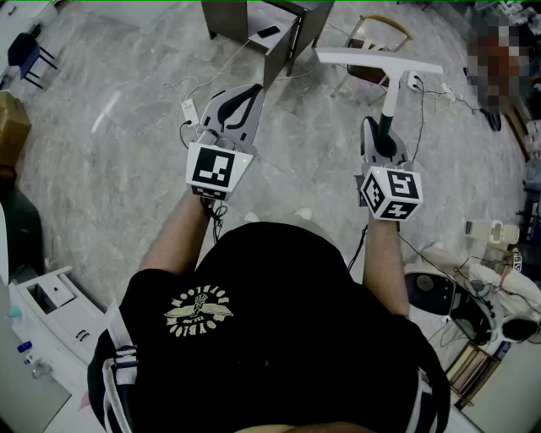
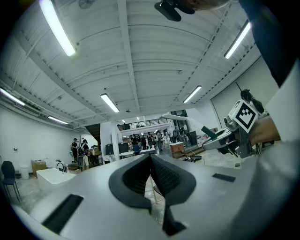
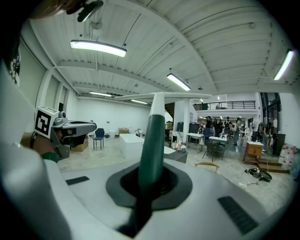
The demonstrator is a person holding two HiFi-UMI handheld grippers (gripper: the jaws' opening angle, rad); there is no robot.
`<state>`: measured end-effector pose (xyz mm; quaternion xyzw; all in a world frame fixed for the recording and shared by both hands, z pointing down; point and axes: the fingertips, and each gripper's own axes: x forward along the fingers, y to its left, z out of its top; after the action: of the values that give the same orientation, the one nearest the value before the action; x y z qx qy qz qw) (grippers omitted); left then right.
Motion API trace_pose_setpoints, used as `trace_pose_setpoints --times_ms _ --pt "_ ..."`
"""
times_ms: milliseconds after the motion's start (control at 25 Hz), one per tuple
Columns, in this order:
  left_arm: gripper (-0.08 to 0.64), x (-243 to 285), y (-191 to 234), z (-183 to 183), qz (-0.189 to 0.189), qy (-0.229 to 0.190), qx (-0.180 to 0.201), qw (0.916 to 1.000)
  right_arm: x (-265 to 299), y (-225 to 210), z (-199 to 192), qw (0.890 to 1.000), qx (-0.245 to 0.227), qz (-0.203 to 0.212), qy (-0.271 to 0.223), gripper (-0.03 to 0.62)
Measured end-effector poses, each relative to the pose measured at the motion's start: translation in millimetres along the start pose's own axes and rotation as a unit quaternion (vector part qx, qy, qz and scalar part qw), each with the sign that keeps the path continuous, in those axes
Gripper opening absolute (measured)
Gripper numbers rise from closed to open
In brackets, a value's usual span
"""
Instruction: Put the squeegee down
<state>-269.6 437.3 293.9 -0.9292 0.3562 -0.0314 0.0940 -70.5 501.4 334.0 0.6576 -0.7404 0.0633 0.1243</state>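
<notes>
The squeegee (image 1: 390,93) has a dark green handle and a long white blade (image 1: 380,59) on top, and it stands upright in the air over the floor. My right gripper (image 1: 378,127) is shut on the handle. In the right gripper view the handle (image 3: 152,136) rises between the pads of that gripper (image 3: 151,176) up to the blade (image 3: 159,96). My left gripper (image 1: 249,91) is level beside it on the left, shut, with nothing between its pads (image 2: 151,159). The left gripper view shows the right gripper (image 2: 234,136) off to the right.
Below is a marbled floor with cables and a white power strip (image 1: 188,110). A grey desk (image 1: 270,25) and a wooden chair (image 1: 376,38) stand ahead. A white cabinet (image 1: 51,304) is at lower left, and equipment (image 1: 473,287) at lower right. People stand far off (image 2: 140,139).
</notes>
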Motion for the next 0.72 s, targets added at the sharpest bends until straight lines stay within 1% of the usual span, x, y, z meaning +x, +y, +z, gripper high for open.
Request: trace_pose_setpoints --times_ms 160,360,520,640,720 --pt "0.023 -7 5 -2 0.002 -0.002 0.002 1.0 3 7 0 1.0 0.002 0.004 0.0 0.028" --pt "0.023 -34 13 -4 0.01 -0.001 0.013 0.9999 -8 33 -1 1.0 -0.004 0.011 -0.007 0.028" --pt "0.023 -8 25 -5 0.012 0.002 0.025 0.9996 21 21 5 1.0 -0.01 0.025 -0.004 0.028" --pt "0.023 10 42 -12 0.025 -0.004 0.014 0.9996 43 11 7 1.0 -0.007 0.027 0.0 0.028" --pt "0.023 15 43 -15 0.033 0.004 0.008 0.9994 45 3 7 1.0 -0.005 0.026 -0.002 0.028"
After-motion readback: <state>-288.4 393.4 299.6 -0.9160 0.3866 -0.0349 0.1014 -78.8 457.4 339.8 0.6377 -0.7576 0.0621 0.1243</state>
